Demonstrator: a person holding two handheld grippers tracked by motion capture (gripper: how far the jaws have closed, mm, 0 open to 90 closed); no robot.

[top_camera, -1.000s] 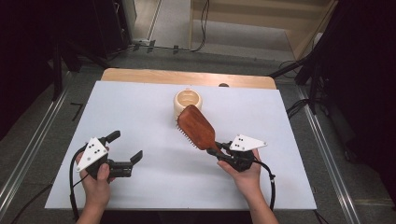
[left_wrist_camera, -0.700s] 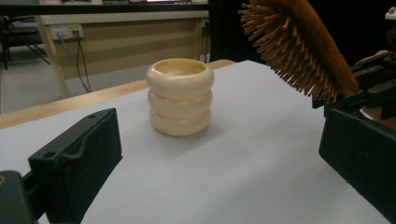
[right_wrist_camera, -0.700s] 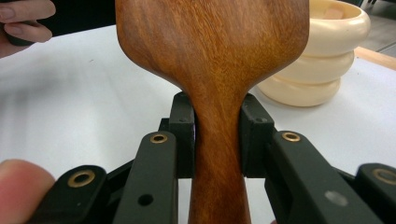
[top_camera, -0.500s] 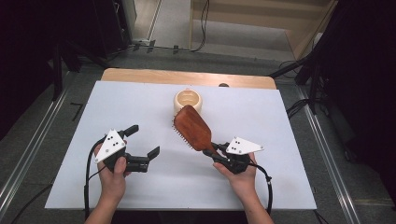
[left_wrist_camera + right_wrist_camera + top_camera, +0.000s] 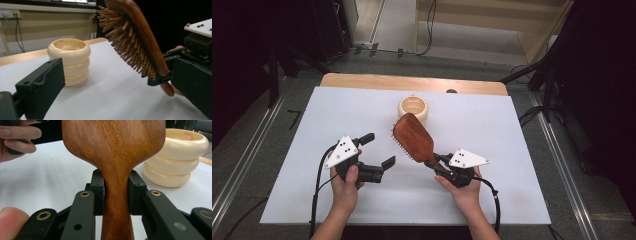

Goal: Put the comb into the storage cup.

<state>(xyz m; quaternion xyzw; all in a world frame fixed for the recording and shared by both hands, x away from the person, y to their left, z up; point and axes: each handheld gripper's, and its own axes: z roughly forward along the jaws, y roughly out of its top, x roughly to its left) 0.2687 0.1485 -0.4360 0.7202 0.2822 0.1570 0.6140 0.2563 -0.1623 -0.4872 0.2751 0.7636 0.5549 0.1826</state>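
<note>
A: ok so what's the right hand-held gripper (image 5: 435,161) doing?

B: it's clamped on the neck of the wooden hairbrush (image 5: 413,137), a jaw on either side of the handle in the right gripper view (image 5: 116,192). The paddle is lifted off the counter (image 5: 512,130), tilting up and away toward the far edge, bristles facing the left side

A: and the left one?

B: left hand-held gripper (image 5: 378,149) has its jaws spread wide, nothing between them. It's near the middle of the counter toward the near edge, just left of the brush and aimed at it. In the left gripper view the bristles (image 5: 125,37) sit close ahead between the jaws, not touching as far as I can see

A: what's the cream thing?

B: a ribbed cream holder (image 5: 413,110), looks like three stacked rings, open on top. It stands upright near the far edge, around the middle. The brush head ends right beside it in the high view, can't tell if they touch
</note>
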